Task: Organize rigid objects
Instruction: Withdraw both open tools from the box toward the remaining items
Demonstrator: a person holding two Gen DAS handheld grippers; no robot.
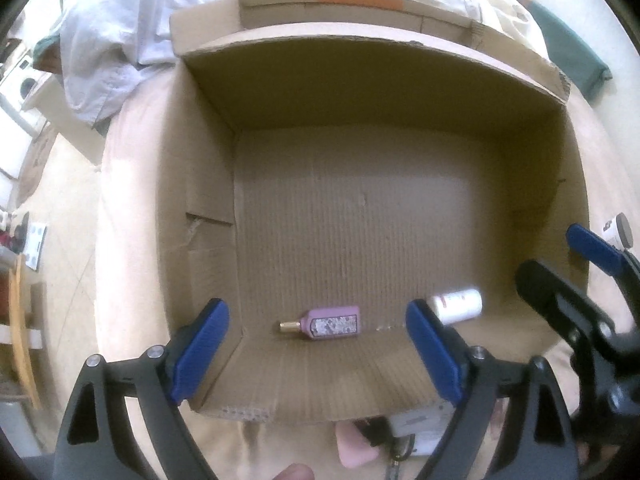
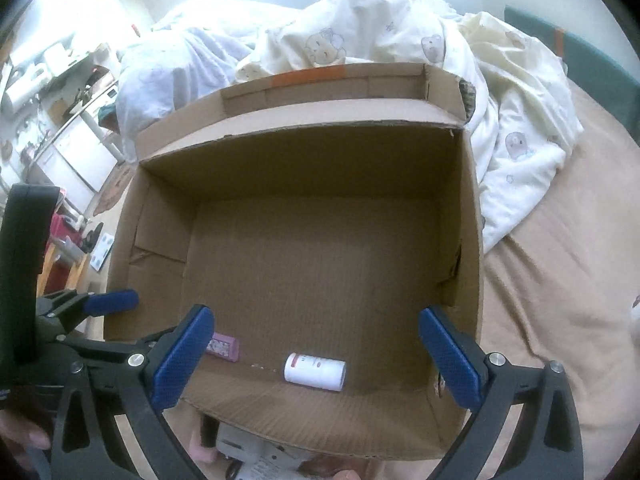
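An open cardboard box [image 1: 200,216] sits on a bed; it also shows in the right wrist view [image 2: 160,236]. Inside, near the front wall, lie a pink perfume bottle [image 1: 330,323] with a gold cap and a white cylindrical bottle [image 1: 460,305]. In the right wrist view the white bottle [image 2: 315,371] lies on its side and the pink bottle [image 2: 224,347] is partly hidden by a finger. My left gripper [image 1: 318,354] is open and empty above the box's front edge. My right gripper [image 2: 316,360] is open and empty, beside the left one.
Crumpled white and cream bedding [image 2: 360,32] lies behind the box. A tan sheet [image 2: 560,280] spreads to the right. Small items, one pink [image 1: 356,444] and one white [image 2: 248,452], lie on the bed in front of the box. The floor and furniture are at the left.
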